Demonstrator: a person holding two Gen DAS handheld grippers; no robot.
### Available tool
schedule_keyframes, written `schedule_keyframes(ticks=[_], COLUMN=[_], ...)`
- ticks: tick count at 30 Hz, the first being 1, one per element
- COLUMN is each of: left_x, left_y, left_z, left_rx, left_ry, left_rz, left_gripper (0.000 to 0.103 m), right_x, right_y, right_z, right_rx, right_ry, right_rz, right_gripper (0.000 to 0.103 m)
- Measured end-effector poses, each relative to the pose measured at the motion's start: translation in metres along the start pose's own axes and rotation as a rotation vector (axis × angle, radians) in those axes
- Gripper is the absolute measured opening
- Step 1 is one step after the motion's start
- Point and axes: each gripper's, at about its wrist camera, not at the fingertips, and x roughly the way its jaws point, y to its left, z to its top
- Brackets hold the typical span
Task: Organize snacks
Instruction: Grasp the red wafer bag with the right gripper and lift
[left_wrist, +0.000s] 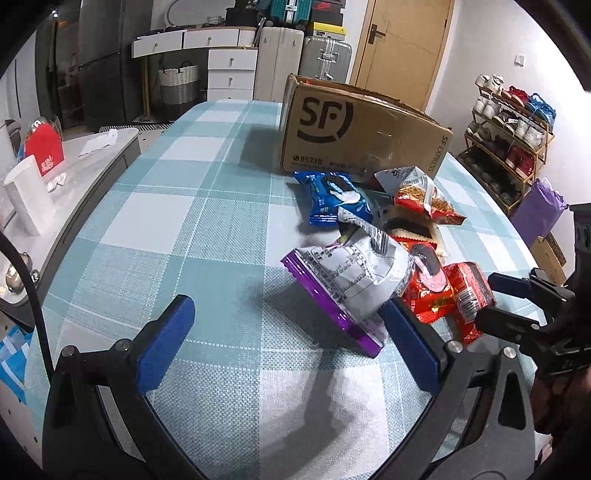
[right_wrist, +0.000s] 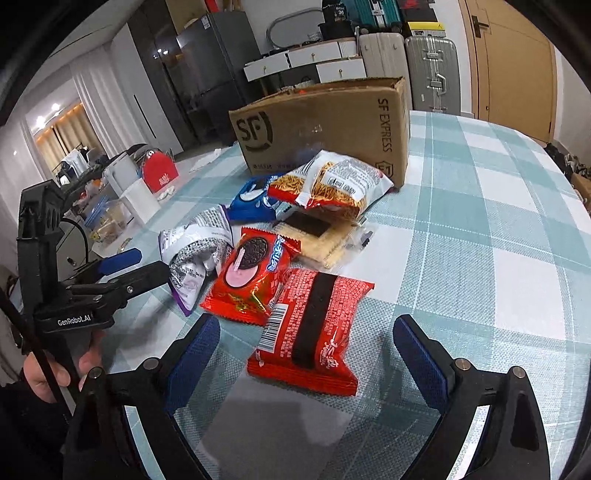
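A pile of snack packs lies on the checked tablecloth in front of an open SF cardboard box (left_wrist: 354, 129), which also shows in the right wrist view (right_wrist: 325, 125). My left gripper (left_wrist: 291, 332) is open and empty, just short of a purple and silver pack (left_wrist: 351, 280). My right gripper (right_wrist: 306, 350) is open and empty, with a red pack with a black stripe (right_wrist: 310, 325) lying between its fingers. Behind it lie a red Oreo pack (right_wrist: 251, 273), a blue Oreo pack (left_wrist: 332, 195), a noodle snack bag (right_wrist: 332, 181) and a cracker pack (right_wrist: 317, 232).
A side counter (left_wrist: 92, 155) at the left holds a red box (left_wrist: 44, 147) and a white container (left_wrist: 26, 195). A shoe rack (left_wrist: 509, 129) stands at the right. Suitcases and drawers stand behind the table.
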Motion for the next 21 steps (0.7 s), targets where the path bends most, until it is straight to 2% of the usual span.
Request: schedule_keyframes(ticks=[5,7,8,10,12,13,15,18,21], left_x=[0.004,0.008,0.008,0.010,0.010,0.011,0.011,0.012,0.012], left_y=[0.001,0.001,0.002,0.003,0.005,0.006,0.006,0.006,0.005], left_z=[0.000,0.002,0.001,0.002,0.001,0.002,0.001,0.001,0.001], left_rx=[-0.008,-0.010,-0.014,-0.026,-0.033,-0.038,-0.041,-0.038,-0.034], left_ry=[0.011,0.021,0.023,0.024,0.024,0.029,0.033,0.032,0.037], left_rz=[-0.019,-0.022,-0.030,-0.037,-0.044,-0.049,-0.055,-0.055,-0.055], left_gripper=[0.102,0.102,0.102,0.102,0.102,0.102,0.102,0.102,0.102], right_x=[0.004,0.007,0.011,0.012,0.013,0.013,0.011,0.008,-0.002], right_y=[0.004,0.004,0.004,0.004,0.004,0.004,0.002,-0.003,-0.020], right_z=[0.001,0.001,0.001,0.001,0.002,0.001,0.001,-0.001,-0.005], right_rx=[-0.040,-0.048,-0.046,-0.053,-0.052,-0.050,-0.055,-0.042,0.061], right_ry=[0.019,0.033,0.049,0.046,0.048,0.050,0.046,0.034,-0.025], right_rz=[-0.003,-0.011,-0.016,-0.039,-0.053,-0.041,-0.044,-0.040,0.019], right_gripper=[0.094,0.089,0.081,0.076,0.067,0.064,0.050,0.046,0.046])
